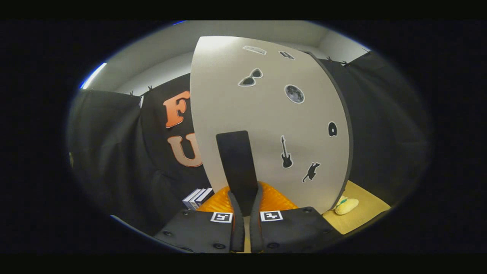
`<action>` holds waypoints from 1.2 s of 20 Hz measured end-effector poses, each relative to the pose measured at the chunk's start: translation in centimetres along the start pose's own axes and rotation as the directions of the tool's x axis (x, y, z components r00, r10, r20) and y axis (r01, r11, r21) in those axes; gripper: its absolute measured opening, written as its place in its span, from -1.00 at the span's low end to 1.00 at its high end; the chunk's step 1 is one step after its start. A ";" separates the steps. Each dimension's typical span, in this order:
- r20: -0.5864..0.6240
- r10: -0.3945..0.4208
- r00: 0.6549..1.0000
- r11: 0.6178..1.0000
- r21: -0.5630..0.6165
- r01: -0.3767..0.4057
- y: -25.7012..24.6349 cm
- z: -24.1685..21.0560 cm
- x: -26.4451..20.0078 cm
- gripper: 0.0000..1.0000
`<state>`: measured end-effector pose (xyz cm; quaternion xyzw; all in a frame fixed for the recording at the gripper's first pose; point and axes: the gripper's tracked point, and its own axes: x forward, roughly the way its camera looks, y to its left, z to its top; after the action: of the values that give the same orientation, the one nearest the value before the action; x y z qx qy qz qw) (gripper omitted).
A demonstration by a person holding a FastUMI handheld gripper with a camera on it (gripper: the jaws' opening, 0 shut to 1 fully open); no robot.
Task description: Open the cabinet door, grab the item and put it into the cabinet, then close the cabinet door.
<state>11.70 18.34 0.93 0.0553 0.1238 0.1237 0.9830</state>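
Observation:
A pale cabinet door (266, 114) with several small stickers stands upright just ahead of me. Its black flat handle (236, 160) runs down between my fingers. My gripper (245, 213) is shut on the handle's lower end, with a finger (236, 220) pressed on each side. The door's dark right edge (347, 125) shows against the black cloth, and the cabinet's inside is hidden behind the door. A small soft yellow item (346, 206) lies on the yellow tabletop (367, 211), to the right of the fingers and beside the door's lower corner.
A small stack of white and dark boxes (198, 198) sits to the left of the fingers, below the door. Black cloth walls (114, 152) close the booth in on the left and right.

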 end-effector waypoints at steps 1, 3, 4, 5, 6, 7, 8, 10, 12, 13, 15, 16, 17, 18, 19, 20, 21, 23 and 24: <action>0.000 0.008 1.000 1.000 -0.004 -0.008 -0.2 0.1 -0.2 -0.71; -0.008 0.036 0.999 0.999 0.001 -0.036 -0.4 0.1 -1.0 -0.74; -0.009 0.056 0.998 0.998 0.008 -0.056 -0.5 0.1 -1.5 -0.74; -0.011 0.079 0.997 0.997 0.010 -0.079 -0.6 0.2 -1.9 -0.74; -0.011 0.099 0.995 0.995 0.016 -0.099 -0.6 0.3 -2.4 -0.74; -0.012 0.117 0.993 0.993 0.022 -0.116 -0.9 0.3 -2.7 -0.74; -0.013 0.129 0.992 0.991 0.023 -0.129 -1.1 0.4 -3.3 -0.74; -0.013 0.137 0.990 0.991 0.012 -0.137 -1.6 0.5 -3.9 -0.74; -0.015 0.139 0.990 0.990 0.015 -0.138 -2.0 0.5 -4.3 -0.74; -0.013 0.136 0.991 0.991 0.018 -0.136 -2.3 0.6 -4.4 -0.74; -0.009 0.118 0.993 0.993 0.012 -0.118 -2.7 0.6 -4.6 -0.75; -0.007 0.103 0.995 0.995 0.001 -0.103 -3.0 0.7 -4.7 -0.75; -0.006 0.086 0.996 0.996 -0.013 -0.086 -3.3 0.7 -4.7 -0.75; -0.007 0.071 0.997 0.997 -0.021 -0.071 -3.5 0.7 -4.9 -0.75; -0.006 0.058 0.998 0.998 -0.030 -0.058 -3.7 0.7 -4.9 -0.76; -0.002 0.043 0.999 0.998 -0.036 -0.043 -4.0 0.8 -4.9 -0.76; 0.001 0.027 1.000 0.999 -0.041 -0.027 -4.3 0.9 -4.9 -0.76; 0.005 -0.007 1.000 0.999 -0.052 0.007 -5.1 1.0 -4.8 -0.77; 0.009 -0.027 1.000 0.998 -0.057 0.027 -5.6 1.2 -4.8 -0.77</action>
<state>8.81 11.64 2.45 0.0260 0.1169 0.1137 0.9863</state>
